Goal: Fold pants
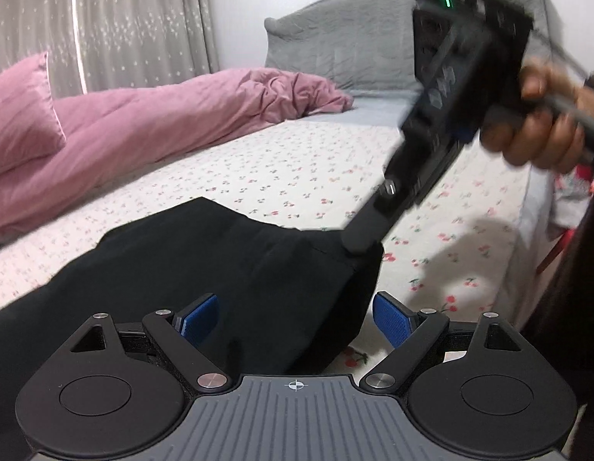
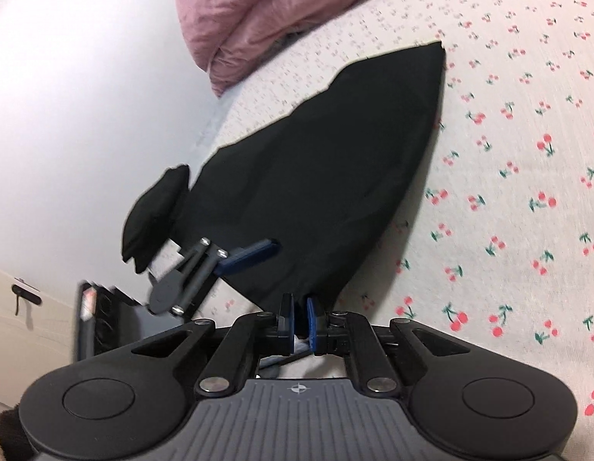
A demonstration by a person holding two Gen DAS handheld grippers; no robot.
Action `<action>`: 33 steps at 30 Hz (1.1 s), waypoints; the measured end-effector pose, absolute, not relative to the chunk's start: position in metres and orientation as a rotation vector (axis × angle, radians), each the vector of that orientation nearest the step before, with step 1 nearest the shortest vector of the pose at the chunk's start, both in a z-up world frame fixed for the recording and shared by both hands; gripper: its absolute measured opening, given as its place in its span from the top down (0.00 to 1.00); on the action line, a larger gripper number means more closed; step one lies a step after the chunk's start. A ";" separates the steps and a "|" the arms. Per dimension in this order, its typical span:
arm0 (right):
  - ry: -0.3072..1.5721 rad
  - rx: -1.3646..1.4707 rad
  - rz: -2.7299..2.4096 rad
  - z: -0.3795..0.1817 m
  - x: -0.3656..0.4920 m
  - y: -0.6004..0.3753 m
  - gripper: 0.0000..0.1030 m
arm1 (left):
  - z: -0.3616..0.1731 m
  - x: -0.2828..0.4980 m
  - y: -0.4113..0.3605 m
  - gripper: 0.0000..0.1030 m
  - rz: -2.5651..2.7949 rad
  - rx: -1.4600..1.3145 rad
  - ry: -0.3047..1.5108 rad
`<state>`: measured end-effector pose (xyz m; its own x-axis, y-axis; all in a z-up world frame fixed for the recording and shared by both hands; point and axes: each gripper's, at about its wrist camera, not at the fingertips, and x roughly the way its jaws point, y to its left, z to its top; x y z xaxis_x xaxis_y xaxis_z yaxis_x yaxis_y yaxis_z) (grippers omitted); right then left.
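Black pants lie folded on the cherry-print bed sheet. My left gripper is open, its blue pads on either side of the near edge of the pants, holding nothing. My right gripper is shut on a corner of the pants and lifts it slightly. In the left wrist view the right gripper comes down from the upper right onto the pants' far corner, held by a hand. In the right wrist view the left gripper sits at the pants' left edge.
A pink duvet and pink pillow lie along the far side of the bed. A grey headboard and curtains stand behind. The bed's right edge drops off. A white wall borders the bed.
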<state>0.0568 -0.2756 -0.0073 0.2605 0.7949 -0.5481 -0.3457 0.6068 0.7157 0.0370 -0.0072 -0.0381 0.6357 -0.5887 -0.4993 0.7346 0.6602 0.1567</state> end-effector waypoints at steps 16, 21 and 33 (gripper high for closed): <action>1.022 0.595 0.597 -0.038 0.128 -0.311 0.58 | -0.049 0.048 -0.022 0.70 -0.624 0.322 0.490; 0.987 0.663 0.588 -0.049 0.159 -0.300 0.73 | -0.049 0.049 -0.019 0.82 -0.599 0.275 0.504; 0.825 0.620 0.624 -0.002 0.158 -0.264 0.96 | -0.023 0.052 0.022 0.99 -0.593 0.035 0.476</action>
